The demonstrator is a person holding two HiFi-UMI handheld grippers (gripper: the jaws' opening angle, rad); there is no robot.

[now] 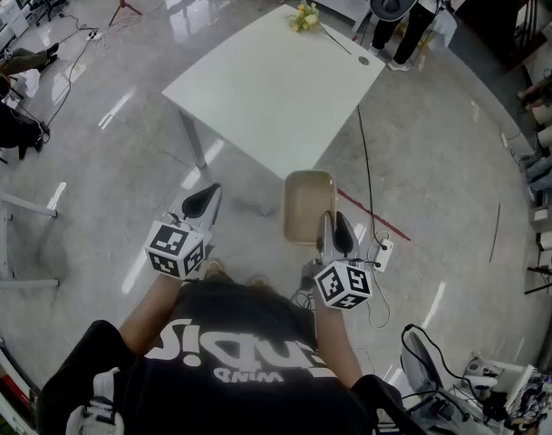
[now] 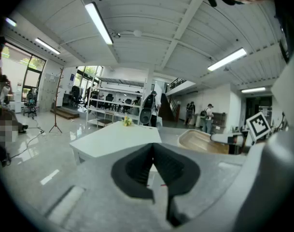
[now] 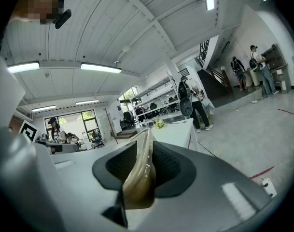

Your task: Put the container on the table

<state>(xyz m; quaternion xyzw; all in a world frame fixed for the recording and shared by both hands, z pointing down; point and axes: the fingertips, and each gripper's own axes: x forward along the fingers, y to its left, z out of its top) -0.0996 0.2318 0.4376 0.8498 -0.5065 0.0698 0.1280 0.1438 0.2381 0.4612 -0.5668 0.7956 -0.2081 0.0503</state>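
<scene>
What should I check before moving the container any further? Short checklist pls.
1. Grip: right gripper is shut on the container wall, which sits between its pads in the right gripper view: ok.
2. Container above the table: not ok, it hangs over the floor short of the near corner.
3. Landing spot: the near part of the table is bare, flowers lie at the far edge: ok.
4. Free hand: left gripper is shut, empty and apart from the container: ok.
5. Walking path: a black cable runs along the floor by the near corner: not ok, probably step around it.
</scene>
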